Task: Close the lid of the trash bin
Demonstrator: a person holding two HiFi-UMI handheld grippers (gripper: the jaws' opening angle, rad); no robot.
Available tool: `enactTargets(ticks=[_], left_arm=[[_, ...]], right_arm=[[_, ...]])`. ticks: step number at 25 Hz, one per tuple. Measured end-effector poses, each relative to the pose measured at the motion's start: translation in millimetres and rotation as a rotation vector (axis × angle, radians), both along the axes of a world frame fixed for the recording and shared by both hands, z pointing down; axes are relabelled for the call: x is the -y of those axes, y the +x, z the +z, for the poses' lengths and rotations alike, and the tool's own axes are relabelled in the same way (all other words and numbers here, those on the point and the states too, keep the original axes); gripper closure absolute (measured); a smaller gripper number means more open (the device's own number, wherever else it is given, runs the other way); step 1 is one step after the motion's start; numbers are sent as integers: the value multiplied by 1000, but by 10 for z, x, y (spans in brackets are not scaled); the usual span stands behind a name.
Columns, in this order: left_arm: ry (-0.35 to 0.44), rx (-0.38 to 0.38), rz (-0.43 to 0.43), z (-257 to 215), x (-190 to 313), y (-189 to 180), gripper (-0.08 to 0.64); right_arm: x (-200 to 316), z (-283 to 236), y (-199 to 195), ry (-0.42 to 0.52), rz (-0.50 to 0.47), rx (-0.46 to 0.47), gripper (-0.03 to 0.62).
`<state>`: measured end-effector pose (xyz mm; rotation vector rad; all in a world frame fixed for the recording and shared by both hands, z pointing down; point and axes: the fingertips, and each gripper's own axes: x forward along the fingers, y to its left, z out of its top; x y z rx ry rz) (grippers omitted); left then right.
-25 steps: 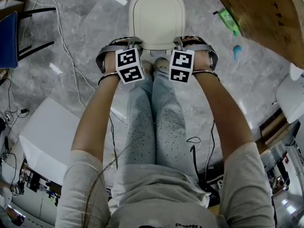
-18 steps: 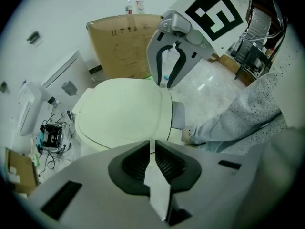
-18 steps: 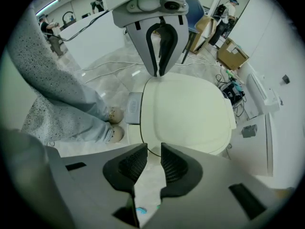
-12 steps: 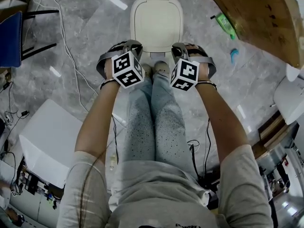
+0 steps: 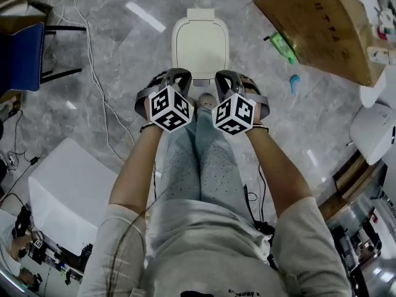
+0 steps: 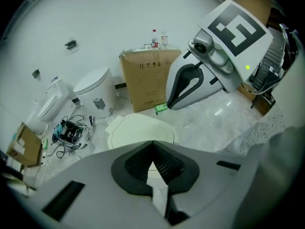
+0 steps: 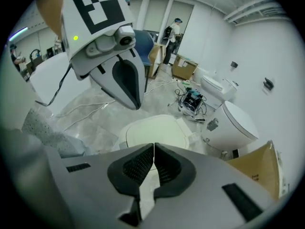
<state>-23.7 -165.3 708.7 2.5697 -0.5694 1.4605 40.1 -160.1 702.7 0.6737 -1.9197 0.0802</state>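
Note:
The white trash bin [image 5: 200, 45] stands on the grey floor in front of the person's feet, its lid [image 6: 140, 131] lying flat and closed. Both grippers hang side by side above the bin's near edge, clear of it. My left gripper [image 5: 177, 75] is shut with nothing between its pads; its jaws have just been closing. My right gripper [image 5: 223, 77] is likewise shut and empty, and its jaws too have just been closing. In the left gripper view the shut jaws [image 6: 153, 146] point down at the lid. The right gripper view shows the same lid [image 7: 155, 130] beyond its shut jaws [image 7: 154, 148].
A large cardboard box [image 5: 322, 23] stands to the right of the bin, with a green bottle [image 5: 281, 46] and a small blue item [image 5: 294, 81] on the floor beside it. Cables [image 5: 93, 73] run along the left. A blue chair [image 5: 21, 51] and a white box [image 5: 65, 190] stand left.
Both grippers have risen from the bin's near edge, and their marker cubes have rolled. The bin now looks smaller and farther away. The lid stays down.

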Motion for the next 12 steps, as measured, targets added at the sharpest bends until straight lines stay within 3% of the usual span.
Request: enactTargets(ticks=[6, 12], left_arm=[[43, -53, -76, -812, -18, 44, 540], [101, -126, -152, -1637, 35, 85, 540]], right_arm=[[-23, -807, 34, 41, 155, 103, 560], [2, -1564, 39, 95, 242, 171, 560]])
